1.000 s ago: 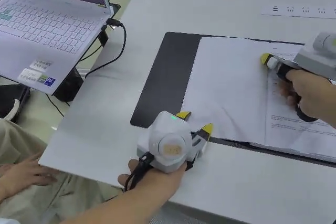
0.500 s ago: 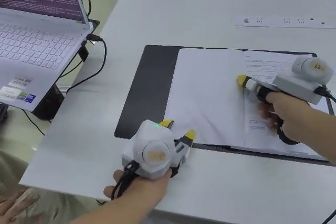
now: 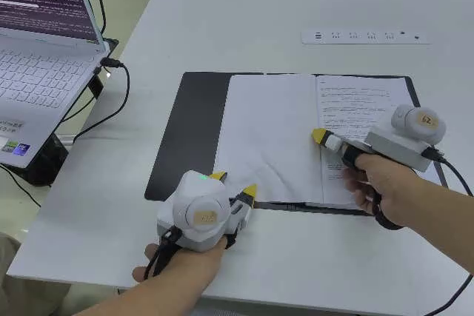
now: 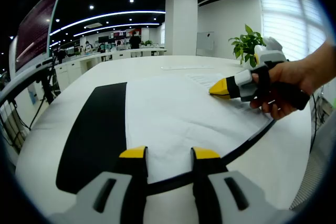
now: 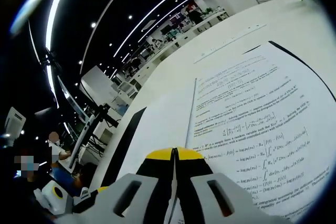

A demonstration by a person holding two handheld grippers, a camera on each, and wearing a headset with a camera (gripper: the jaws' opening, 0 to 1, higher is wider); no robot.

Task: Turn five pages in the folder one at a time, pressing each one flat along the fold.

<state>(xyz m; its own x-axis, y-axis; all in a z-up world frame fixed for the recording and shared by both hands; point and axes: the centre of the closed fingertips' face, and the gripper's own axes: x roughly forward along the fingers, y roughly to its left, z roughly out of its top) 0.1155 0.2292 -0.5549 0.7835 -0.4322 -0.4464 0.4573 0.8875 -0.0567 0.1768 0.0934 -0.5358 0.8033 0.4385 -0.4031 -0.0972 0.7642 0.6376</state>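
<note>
The folder (image 3: pixel 185 135) is laid open on the table (image 3: pixel 222 20) at the centre of the head view. The laptop (image 3: pixel 37 72) is placed at the upper left, the power strip (image 3: pixel 366 36) behind the folder at the upper right. The left gripper (image 3: pixel 234 183) is held at the folder's near edge, the right gripper (image 3: pixel 320 136) over its fold.

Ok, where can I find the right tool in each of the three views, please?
Head view: right of centre, the right tool has its yellow tip at the fold.
Left gripper view: upper right, held by a hand, tip on the paper.
Right gripper view: bottom centre, jaws shut, pointing along the fold.
Shared landmark: the black cover, left of the white pages.
</note>
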